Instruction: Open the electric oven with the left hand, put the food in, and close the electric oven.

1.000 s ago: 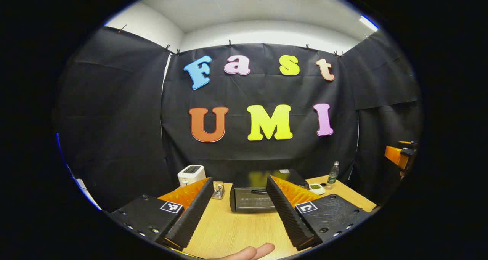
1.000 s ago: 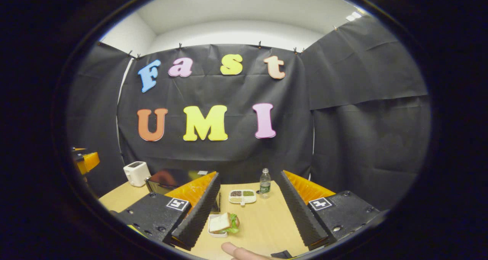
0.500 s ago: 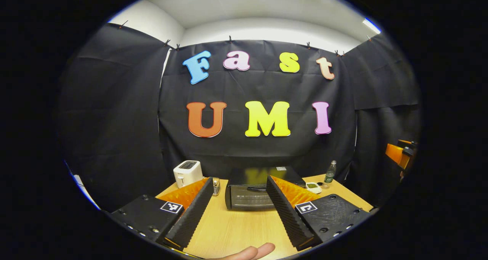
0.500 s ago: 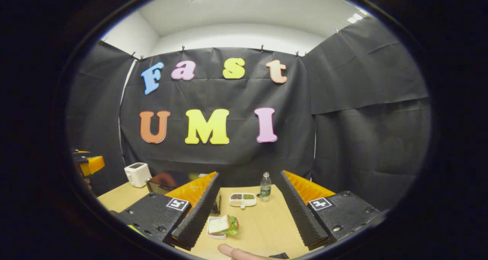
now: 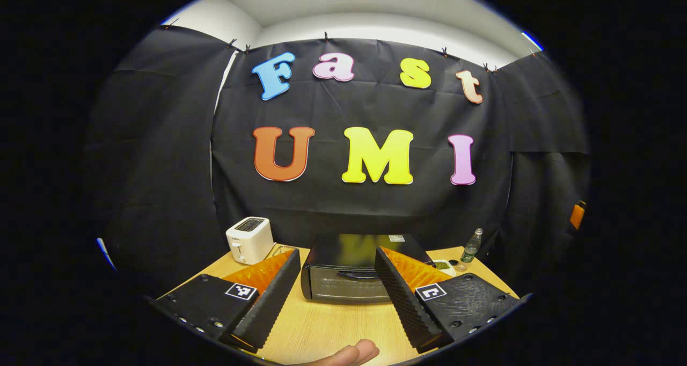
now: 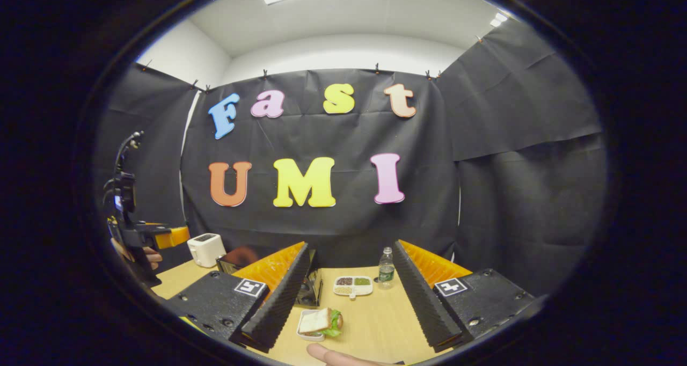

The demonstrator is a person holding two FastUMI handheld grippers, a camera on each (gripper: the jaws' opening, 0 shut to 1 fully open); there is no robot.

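Left gripper view: left tool (image 5: 335,296) wide apart, lined up on the shut oven (image 5: 343,280).
Go for the door handle (image 5: 357,275) squarely; right tool (image 6: 349,304) sits apart over the sandwich (image 6: 322,321).

Your wooden table (image 5: 333,328) carries a white toaster (image 5: 248,240), the shut black electric oven (image 5: 349,272), a water bottle (image 6: 385,266), a divided snack tray (image 6: 352,285) and a sandwich (image 6: 321,321) in its small dish.
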